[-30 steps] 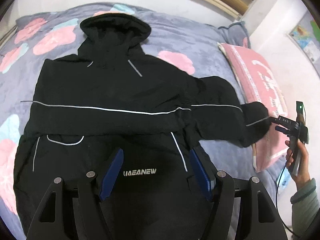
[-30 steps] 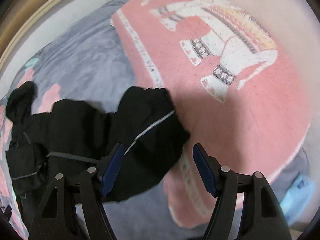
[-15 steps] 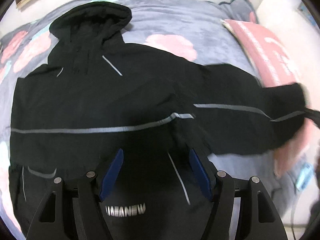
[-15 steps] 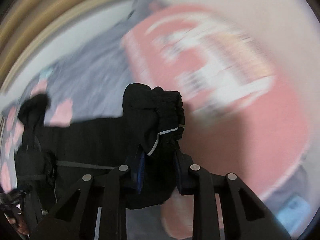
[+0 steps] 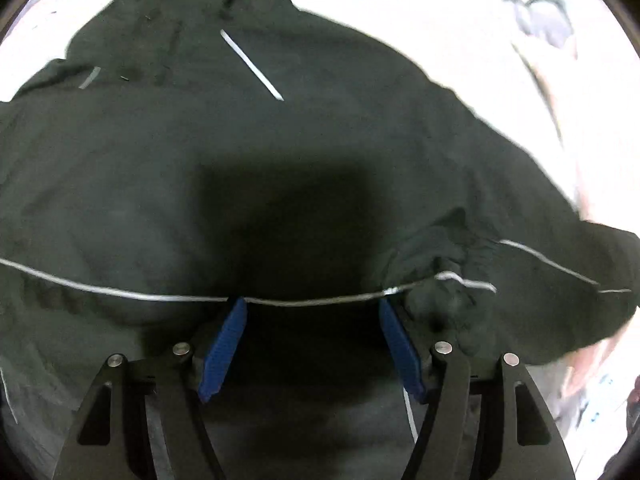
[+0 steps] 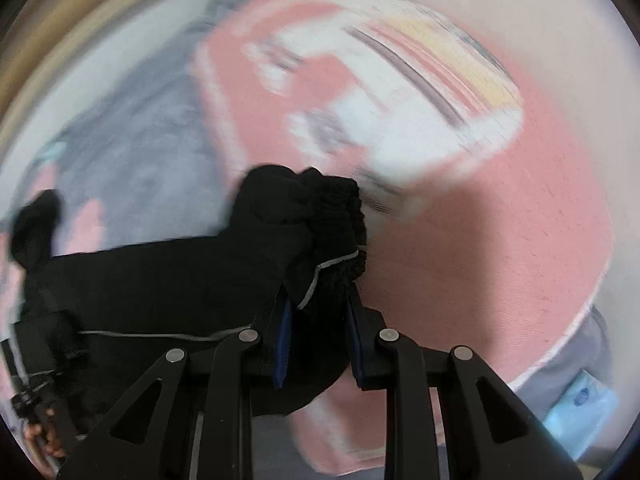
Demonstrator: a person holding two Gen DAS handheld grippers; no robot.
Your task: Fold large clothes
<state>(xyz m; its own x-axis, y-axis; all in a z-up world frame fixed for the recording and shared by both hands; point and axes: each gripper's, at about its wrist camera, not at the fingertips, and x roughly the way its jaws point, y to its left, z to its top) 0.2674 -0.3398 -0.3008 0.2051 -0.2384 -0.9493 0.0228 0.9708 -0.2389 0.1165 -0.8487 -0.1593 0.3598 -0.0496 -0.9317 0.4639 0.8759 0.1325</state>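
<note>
A black hooded jacket [image 5: 280, 152] with thin reflective stripes lies spread front-up on the bed, hood at the top. My left gripper [image 5: 312, 308] is open, its blue pads [image 5: 224, 344] low over the jacket's chest at the horizontal stripe, holding nothing. The jacket's right sleeve [image 5: 560, 280] stretches to the right. My right gripper [image 6: 320, 308] is shut on the sleeve cuff [image 6: 320, 232], which bunches up between the pads and is lifted above a pink pillow [image 6: 500, 260].
The bed has a grey blanket [image 6: 140, 148] with pink flowers. The pink pillow with a white animal pattern lies at the bed's right side, a wall beyond it. A pale blue packet [image 6: 580, 404] lies near the pillow's lower edge. A wooden headboard [image 6: 60, 36] runs behind.
My right gripper closed on the sleeve cuff and lifted it off the pillow. My left gripper moved forward and down, from the jacket's hem to its chest stripe.
</note>
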